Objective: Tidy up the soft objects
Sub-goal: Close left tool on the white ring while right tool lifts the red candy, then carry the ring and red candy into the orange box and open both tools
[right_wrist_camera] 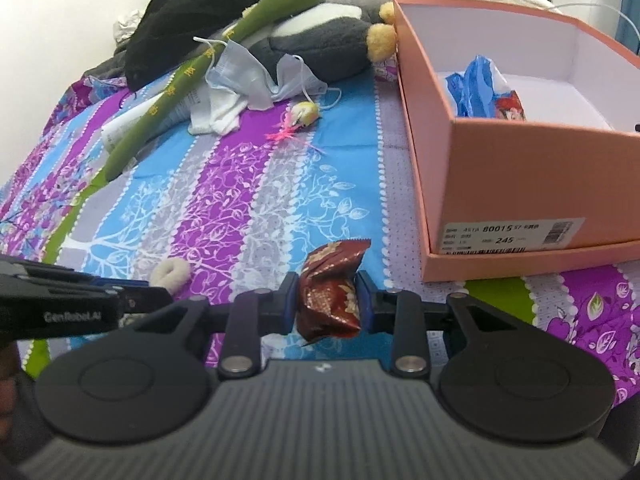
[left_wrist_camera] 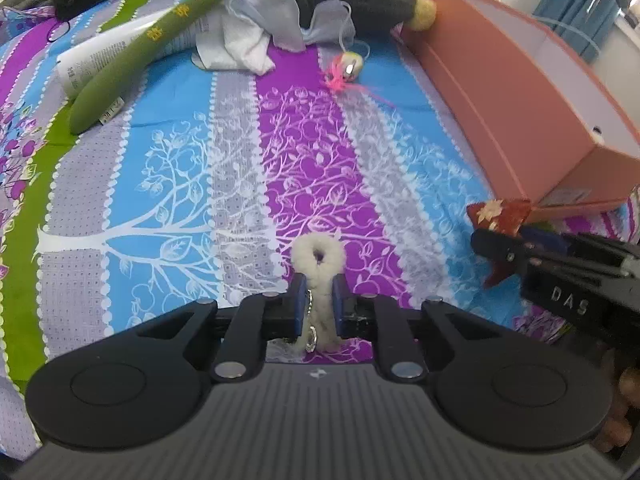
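My left gripper (left_wrist_camera: 319,286) is shut on a cream fuzzy hair tie (left_wrist_camera: 318,256), whose loop sticks out past the blue pads onto the striped bedspread. In the right wrist view the same hair tie (right_wrist_camera: 173,275) shows at the lower left beside the left gripper (right_wrist_camera: 150,294). A red and gold crinkled packet (right_wrist_camera: 332,292) is pinched between the pads of my right gripper (right_wrist_camera: 328,286), which is shut on it. From the left wrist view the packet (left_wrist_camera: 496,216) and the right gripper (left_wrist_camera: 500,250) appear at the right, near the corner of the pink box (left_wrist_camera: 516,120).
The open pink shoe box (right_wrist_camera: 516,184) holds a blue bag (right_wrist_camera: 476,88) and a small red item. At the far end lie a long green plush (right_wrist_camera: 192,80), face masks (right_wrist_camera: 248,76), a white sock, a grey plush (right_wrist_camera: 320,44), a white tube (left_wrist_camera: 96,60) and a small pink-feathered toy (right_wrist_camera: 302,118).
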Motion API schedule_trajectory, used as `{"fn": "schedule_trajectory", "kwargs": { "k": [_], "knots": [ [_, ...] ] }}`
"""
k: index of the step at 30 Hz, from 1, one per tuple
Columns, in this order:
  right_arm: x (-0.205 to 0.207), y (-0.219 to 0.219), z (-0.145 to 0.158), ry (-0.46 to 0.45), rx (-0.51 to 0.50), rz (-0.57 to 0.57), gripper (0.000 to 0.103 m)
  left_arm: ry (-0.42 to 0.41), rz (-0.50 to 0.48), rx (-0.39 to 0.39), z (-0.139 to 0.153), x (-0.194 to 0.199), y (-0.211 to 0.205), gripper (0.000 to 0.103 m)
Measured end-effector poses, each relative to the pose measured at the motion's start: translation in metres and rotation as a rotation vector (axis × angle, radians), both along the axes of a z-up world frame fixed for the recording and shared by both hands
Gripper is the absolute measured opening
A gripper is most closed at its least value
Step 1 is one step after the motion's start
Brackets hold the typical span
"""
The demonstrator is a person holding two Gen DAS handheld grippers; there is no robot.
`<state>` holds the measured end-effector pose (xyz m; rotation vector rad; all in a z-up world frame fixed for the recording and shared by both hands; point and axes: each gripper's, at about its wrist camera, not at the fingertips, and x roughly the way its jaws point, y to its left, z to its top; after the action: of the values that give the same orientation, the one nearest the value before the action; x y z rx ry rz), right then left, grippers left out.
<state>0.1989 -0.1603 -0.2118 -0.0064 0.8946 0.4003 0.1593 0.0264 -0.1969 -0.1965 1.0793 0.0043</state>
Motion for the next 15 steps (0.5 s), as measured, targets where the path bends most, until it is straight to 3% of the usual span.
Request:
{"fn": "schedule_trajectory", "kwargs": {
  "k": [7,15],
  "knots": [
    [-0.008,-0.001,0.018,-0.032,0.021,0.006,0.034,-0.06,0.014,-0.016,0.028,-0.006,0.0,0.01],
    [-0.009,-0.006,0.063,-0.114,0.054,-0.005,0.034,-0.162,0.011,-0.032,0.075,-0.005,-0.006,0.009]
  ]
}}
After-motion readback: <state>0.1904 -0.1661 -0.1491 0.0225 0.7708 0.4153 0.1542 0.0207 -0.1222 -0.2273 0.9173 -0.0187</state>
